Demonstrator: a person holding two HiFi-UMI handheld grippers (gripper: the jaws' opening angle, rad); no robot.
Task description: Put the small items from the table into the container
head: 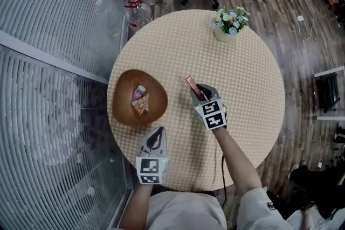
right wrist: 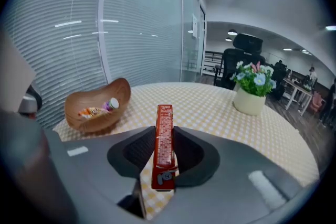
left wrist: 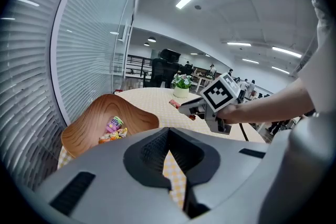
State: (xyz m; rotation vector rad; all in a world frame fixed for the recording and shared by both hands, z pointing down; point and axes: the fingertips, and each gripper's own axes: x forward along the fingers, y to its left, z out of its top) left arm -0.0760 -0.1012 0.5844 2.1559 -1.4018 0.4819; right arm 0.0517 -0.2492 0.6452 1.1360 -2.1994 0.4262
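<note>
Holds left tongs shut and empty, nearest the body, seemingly parked out of the way. Pinches bar endwise in right tongs, clear of surface, probably for carrying over to bowl, with wrappers already inside.

Bowl left, flowerpot far right on the desk
Sweets lie in the bowl. Right of it are the right tongs, a bar between them. The left tongs are before the bowl, at the near edge. The flowerpot stands well behind.
</note>
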